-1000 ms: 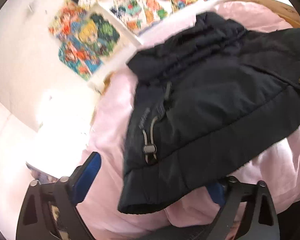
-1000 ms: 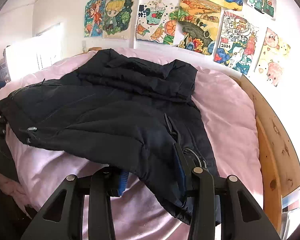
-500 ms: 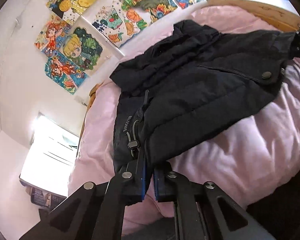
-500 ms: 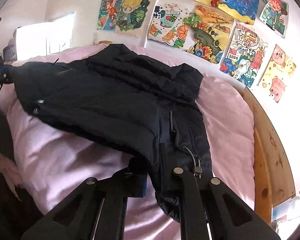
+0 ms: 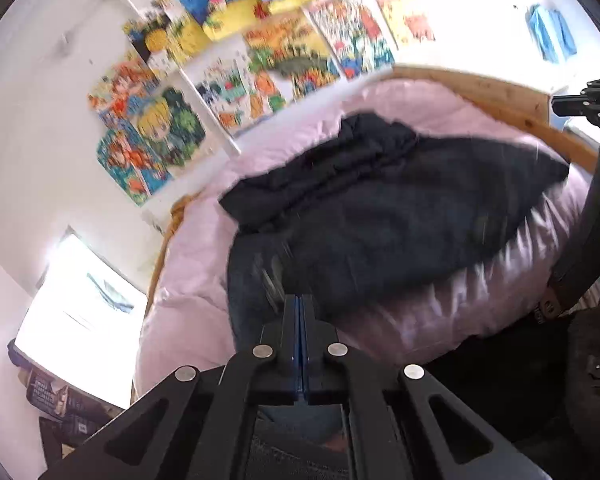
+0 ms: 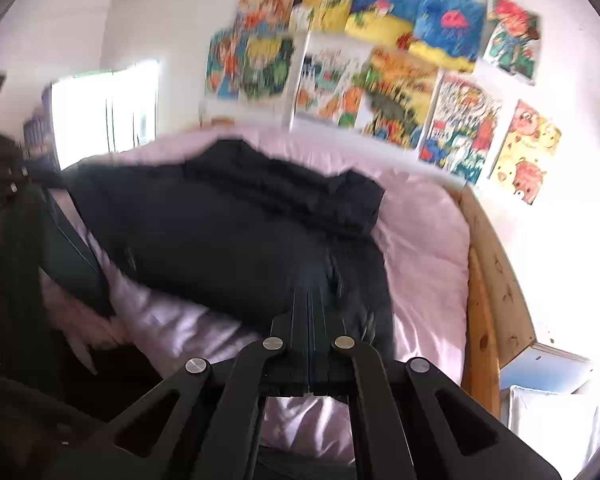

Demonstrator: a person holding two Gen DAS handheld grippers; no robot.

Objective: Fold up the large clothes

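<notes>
A black padded jacket [image 5: 380, 216] lies spread on a pink duvet [image 5: 196, 280]; it also shows in the right wrist view [image 6: 228, 224]. My left gripper [image 5: 302, 300] is shut on the jacket's near left hem corner. My right gripper [image 6: 310, 292] is shut on the jacket's near right hem corner by the zip. Both grippers hold the hem lifted above the bed's near edge. Both views are motion-blurred. The right gripper shows at the far right of the left wrist view [image 5: 592, 104].
A wooden bed frame [image 6: 496, 280] runs along the right side. Colourful drawings [image 6: 380, 60] cover the wall behind the bed. A bright window [image 5: 80, 308] is at the left. A dark-clothed body [image 6: 16, 280] is at the near side.
Both grippers closed on the jacket's hem corners and rose, lifting the near hem off the duvet. The views tilted up toward the wall.
</notes>
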